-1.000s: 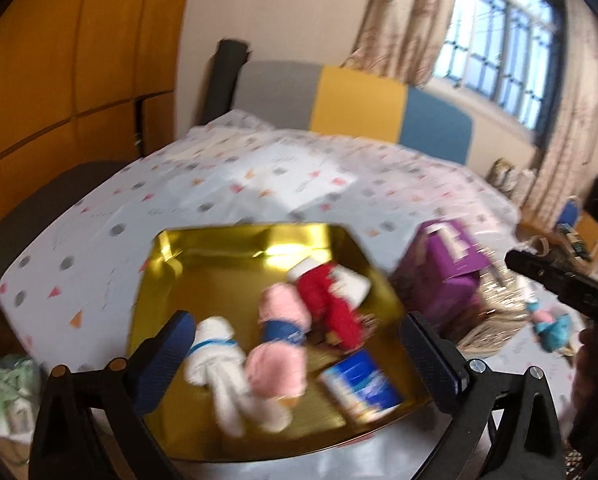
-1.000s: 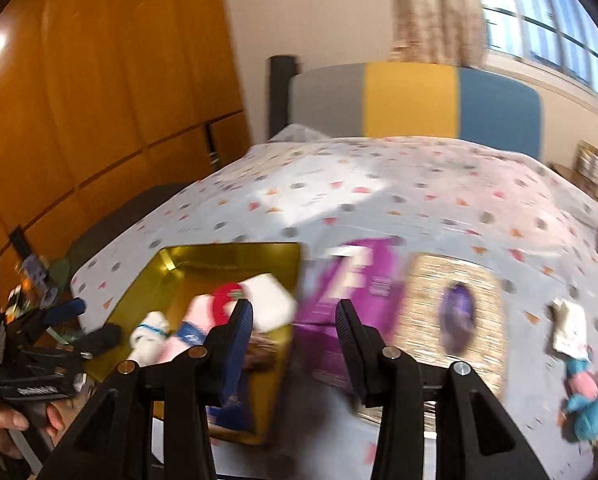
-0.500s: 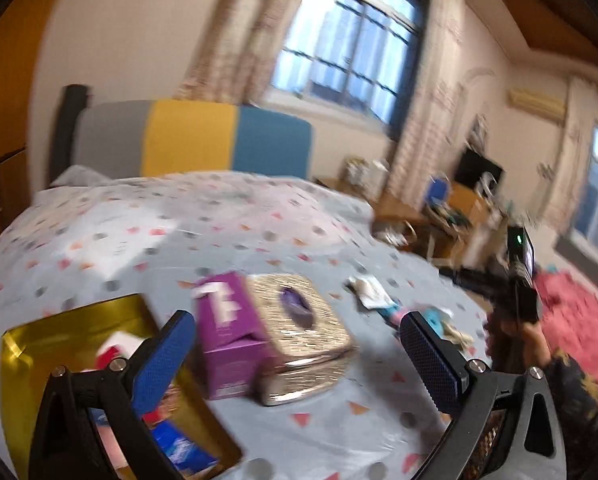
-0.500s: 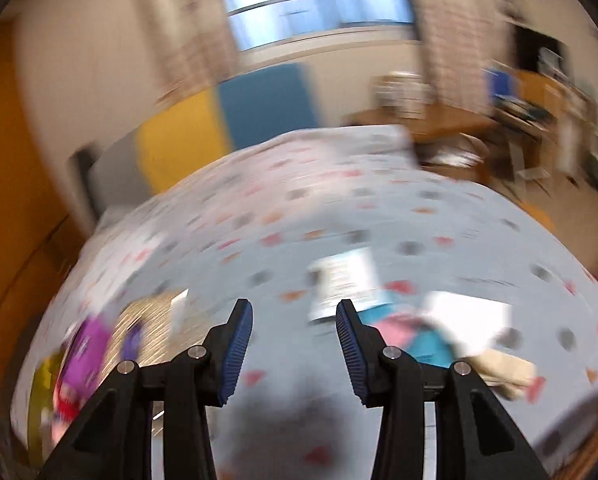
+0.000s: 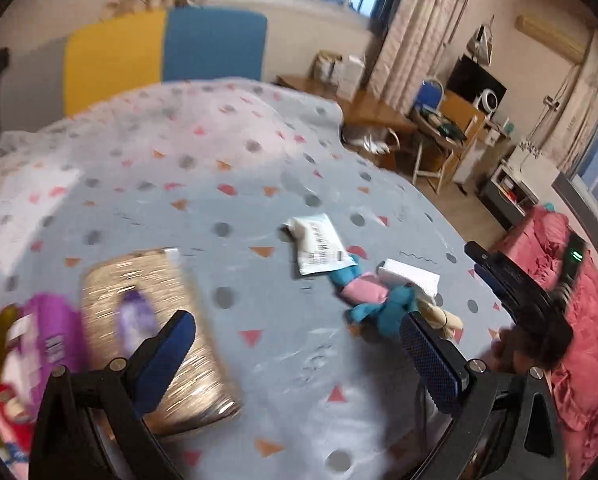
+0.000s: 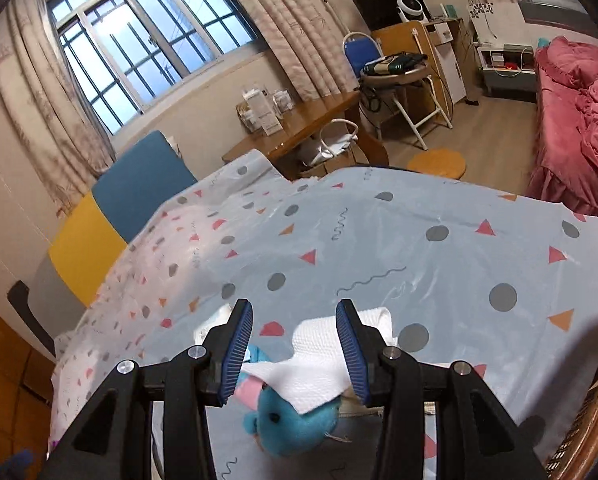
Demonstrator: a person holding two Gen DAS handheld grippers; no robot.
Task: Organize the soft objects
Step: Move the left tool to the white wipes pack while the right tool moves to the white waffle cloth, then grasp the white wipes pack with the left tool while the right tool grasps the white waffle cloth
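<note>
Blue plush toy (image 6: pixel 295 420) btwn right tool (image 6: pixel 295 350) tips

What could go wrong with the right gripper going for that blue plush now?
1. The white paper towel lies over the blue plush toy, so the open right gripper may pinch the towel instead, or both together.
2. The plush lies close to the bed's edge, so a nudge might push it off.
3. The left gripper, open, points at the same pile, and the left view is motion-blurred; the two could collide.

Left claw (image 5: pixel 295 354) tilted downward, jaws wide apart, right claw (image 6: pixel 295 340) angled downward, jaws partly apart, empty
</note>
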